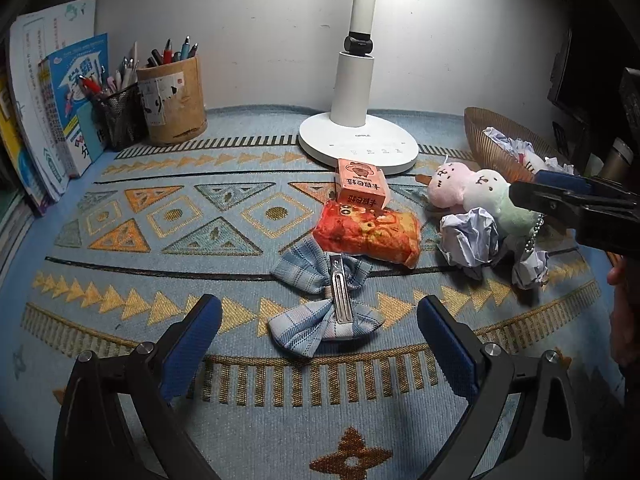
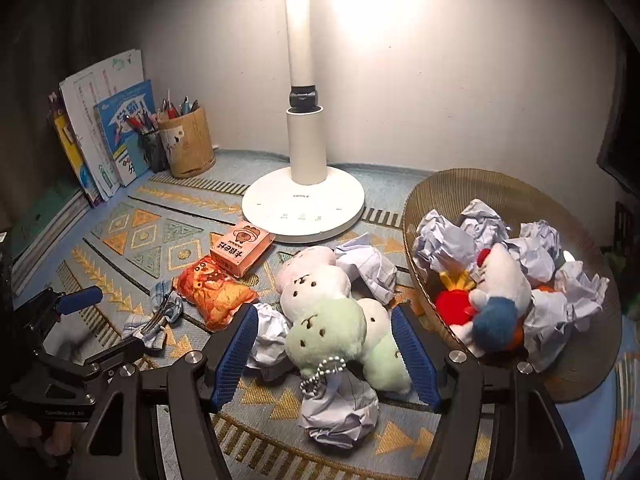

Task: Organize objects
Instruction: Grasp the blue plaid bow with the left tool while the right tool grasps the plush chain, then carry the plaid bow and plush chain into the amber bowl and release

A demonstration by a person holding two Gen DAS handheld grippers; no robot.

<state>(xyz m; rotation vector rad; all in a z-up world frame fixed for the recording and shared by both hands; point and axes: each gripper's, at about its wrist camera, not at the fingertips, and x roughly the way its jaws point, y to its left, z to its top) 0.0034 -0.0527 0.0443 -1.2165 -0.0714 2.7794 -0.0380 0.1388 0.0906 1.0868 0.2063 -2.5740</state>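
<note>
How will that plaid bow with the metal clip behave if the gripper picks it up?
The plaid bow looks like thin, creased cloth, so its loops would probably flop. Its metal clip is likely the only stiff part and may be slippery. It lies flat, so it seems unlikely to roll.

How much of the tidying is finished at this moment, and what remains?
Done: the basket holds paper balls and a toy. In hand: nothing; the right gripper is open around the plush. Left: bow, snack bag, box and loose paper.
</note>
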